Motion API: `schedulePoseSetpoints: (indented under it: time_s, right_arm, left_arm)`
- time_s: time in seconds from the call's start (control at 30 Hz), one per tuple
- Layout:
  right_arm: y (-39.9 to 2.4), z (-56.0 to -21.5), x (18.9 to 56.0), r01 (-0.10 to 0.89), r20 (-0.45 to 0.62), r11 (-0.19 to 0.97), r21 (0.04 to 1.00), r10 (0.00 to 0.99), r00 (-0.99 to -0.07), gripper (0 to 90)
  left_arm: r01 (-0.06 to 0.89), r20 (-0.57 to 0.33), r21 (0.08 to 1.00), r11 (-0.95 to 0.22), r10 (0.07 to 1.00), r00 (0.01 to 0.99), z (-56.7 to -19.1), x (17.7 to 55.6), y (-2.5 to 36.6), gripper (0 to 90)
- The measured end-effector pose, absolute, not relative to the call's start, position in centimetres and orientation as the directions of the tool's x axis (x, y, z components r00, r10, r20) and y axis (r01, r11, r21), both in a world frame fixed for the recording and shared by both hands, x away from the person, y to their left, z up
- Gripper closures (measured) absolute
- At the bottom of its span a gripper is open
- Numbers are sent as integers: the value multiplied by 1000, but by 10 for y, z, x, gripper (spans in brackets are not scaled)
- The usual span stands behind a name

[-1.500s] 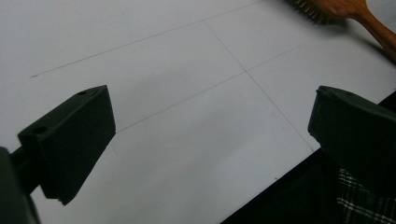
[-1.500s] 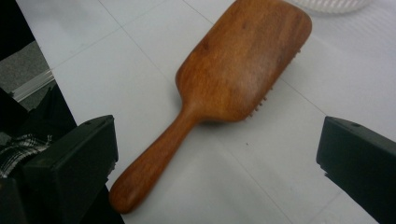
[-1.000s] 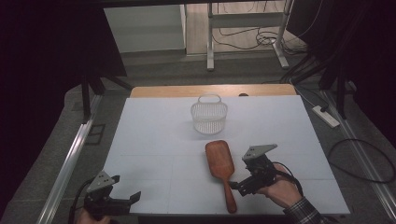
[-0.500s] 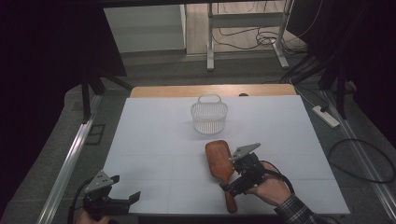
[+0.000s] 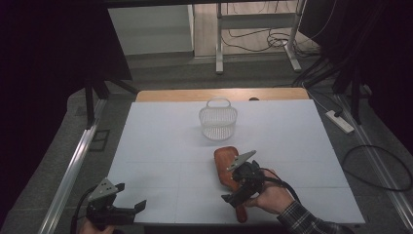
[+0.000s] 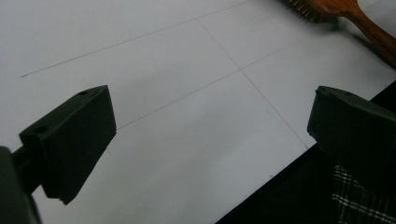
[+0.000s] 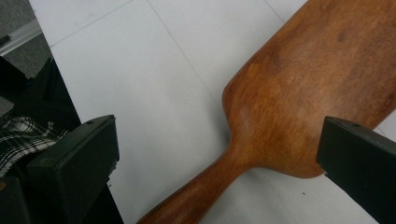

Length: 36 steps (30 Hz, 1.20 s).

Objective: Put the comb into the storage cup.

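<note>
The right gripper [image 5: 233,193] hovers over a wooden brush [image 5: 225,161] lying near the table's [image 5: 160,141] near edge, jaws wide apart astride the neck where handle meets head. The left gripper [image 5: 131,208], jaws also apart, sits at the near left corner. A white basket [image 5: 217,122] stands farther back.

Prob. a lab/test room: white gridded table [image 5: 160,146] on metal frame, dark curtains [image 5: 53,58] at sides, cables [image 5: 272,36] and power strip [image 5: 339,122] on grey floor, desk legs [image 5: 219,34] behind
</note>
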State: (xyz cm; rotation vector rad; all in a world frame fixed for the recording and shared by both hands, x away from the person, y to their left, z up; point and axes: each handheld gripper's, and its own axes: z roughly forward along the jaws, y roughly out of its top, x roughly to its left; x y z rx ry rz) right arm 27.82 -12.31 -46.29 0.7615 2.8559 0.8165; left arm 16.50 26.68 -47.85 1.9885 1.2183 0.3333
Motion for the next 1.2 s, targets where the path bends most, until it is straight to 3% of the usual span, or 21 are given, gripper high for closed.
schedulePoseSetpoints:
  time_s: [0.07,0.17,0.37,0.4,0.47,0.57,0.63,1.2]
  right_arm:
    - [-121,-464,279,444,60,739,507,484,-873,10]
    - [-121,-464,279,436,62,743,508,474,-878,103]
    - [-122,-464,282,420,85,755,503,441,-894,455]
    - [-122,-464,283,421,94,755,502,437,-895,549]
    - [-122,-464,284,421,96,757,499,434,-896,591]
    - [-121,-466,286,417,110,765,491,420,-901,795]
    - [-121,-467,287,406,112,769,493,406,-907,886]
    - [-119,-494,283,392,97,805,445,392,-915,896]
  left_arm:
    - [645,-161,722,-251,845,510,-478,165,267,19]
    - [645,-161,721,-252,845,509,-479,165,267,20]
    - [646,-161,721,-252,845,510,-479,165,266,22]
    - [645,-160,721,-253,845,510,-479,165,266,22]
    - [646,-160,720,-254,845,511,-479,165,266,22]
    - [646,-161,721,-253,845,510,-479,165,267,23]
    - [646,-161,721,-253,845,510,-479,165,267,23]
    - [647,-162,720,-251,845,509,-479,165,267,25]
